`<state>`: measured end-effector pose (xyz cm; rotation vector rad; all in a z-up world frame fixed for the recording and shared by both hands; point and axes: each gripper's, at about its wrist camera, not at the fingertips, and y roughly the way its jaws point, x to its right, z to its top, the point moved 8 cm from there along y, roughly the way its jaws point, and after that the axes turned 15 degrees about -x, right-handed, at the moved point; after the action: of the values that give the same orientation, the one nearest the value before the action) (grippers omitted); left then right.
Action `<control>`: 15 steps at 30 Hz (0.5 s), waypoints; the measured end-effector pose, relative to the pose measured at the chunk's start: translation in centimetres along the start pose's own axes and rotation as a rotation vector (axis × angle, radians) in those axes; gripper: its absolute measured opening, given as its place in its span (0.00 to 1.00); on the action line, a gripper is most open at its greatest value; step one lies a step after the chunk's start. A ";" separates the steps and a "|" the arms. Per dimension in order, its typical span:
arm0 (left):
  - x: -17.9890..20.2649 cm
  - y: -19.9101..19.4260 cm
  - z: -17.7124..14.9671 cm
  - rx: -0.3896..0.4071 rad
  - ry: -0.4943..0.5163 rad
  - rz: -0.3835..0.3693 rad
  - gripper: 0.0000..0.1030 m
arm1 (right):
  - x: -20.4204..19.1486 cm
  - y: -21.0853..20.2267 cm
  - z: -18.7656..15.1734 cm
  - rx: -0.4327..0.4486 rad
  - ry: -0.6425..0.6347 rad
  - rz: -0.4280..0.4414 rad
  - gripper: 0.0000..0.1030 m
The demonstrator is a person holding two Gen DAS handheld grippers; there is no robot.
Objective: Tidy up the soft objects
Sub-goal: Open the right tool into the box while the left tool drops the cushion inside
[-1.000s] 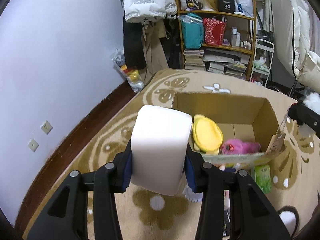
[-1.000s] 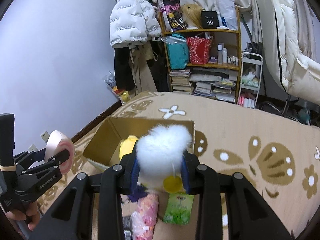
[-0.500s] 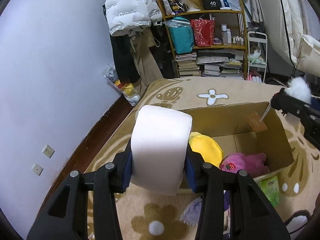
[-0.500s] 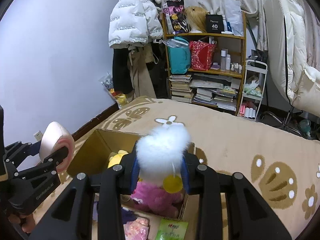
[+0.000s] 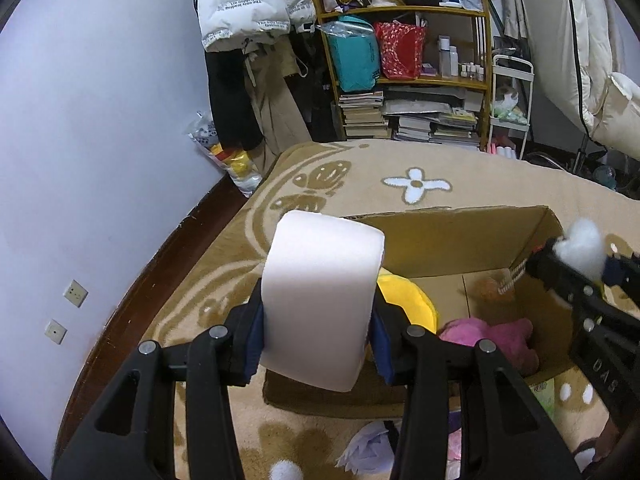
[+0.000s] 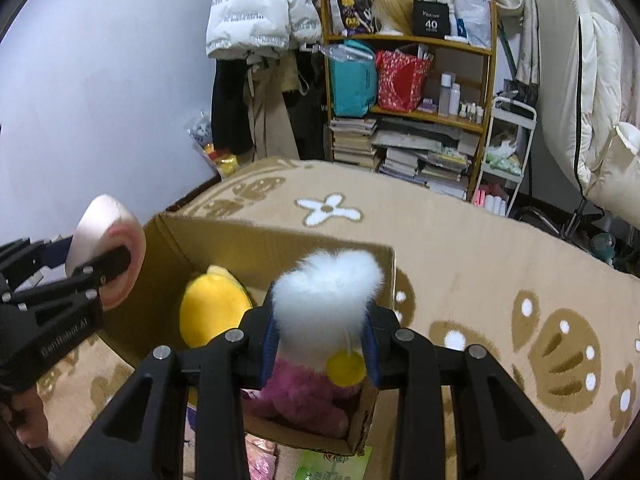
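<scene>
My left gripper (image 5: 318, 338) is shut on a pale pink-white foam block (image 5: 320, 296), held above the left end of an open cardboard box (image 5: 452, 236). My right gripper (image 6: 320, 344) is shut on a white fluffy heart-shaped toy (image 6: 326, 292) with a yellow tag, over the box's right near corner. Inside the box lie a yellow plush (image 6: 212, 312) and a pink plush (image 5: 492, 338). From the left wrist view the right gripper (image 5: 580, 264) shows at the right edge with the white toy (image 5: 580, 248). The right wrist view has the left gripper (image 6: 96, 264) and its foam block (image 6: 106, 248) at the left.
The box (image 6: 280, 248) sits on a beige patterned rug (image 6: 480, 264). A green packet (image 6: 332, 464) and other soft items lie on the rug near the box. A wall with sockets (image 5: 74, 292) is at the left. A cluttered bookshelf (image 5: 412, 72) and hanging coats (image 5: 248, 8) stand behind.
Both grippers have moved forward and down over the box with their loads. The box interior now fills more of each view, and the right gripper has come closer to the box's right end.
</scene>
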<state>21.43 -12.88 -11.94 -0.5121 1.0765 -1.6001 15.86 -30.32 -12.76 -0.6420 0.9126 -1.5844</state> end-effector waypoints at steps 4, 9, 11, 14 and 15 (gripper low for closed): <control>0.3 0.9 -0.2 -0.026 -0.011 -0.040 0.43 | 0.2 0.9 -0.4 -0.024 0.002 0.001 0.36; 0.5 1.6 -0.5 -0.049 -0.008 -0.053 0.48 | 0.5 1.5 -0.7 -0.041 0.006 -0.011 0.37; 0.5 1.7 -0.5 -0.049 -0.008 -0.056 0.49 | 0.6 1.6 -0.8 -0.045 0.007 -0.012 0.38; 0.3 1.6 -0.5 -0.037 -0.012 -0.056 0.53 | 0.5 1.5 -1.1 -0.050 0.008 -0.008 0.39; 0.3 1.3 -0.4 -0.028 -0.012 -0.054 0.56 | 0.5 1.4 -1.2 -0.050 0.009 -0.007 0.39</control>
<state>21.72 -13.03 -13.33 -0.5729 1.0856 -1.6291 15.60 -30.60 -14.63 -0.6743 0.9608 -1.5760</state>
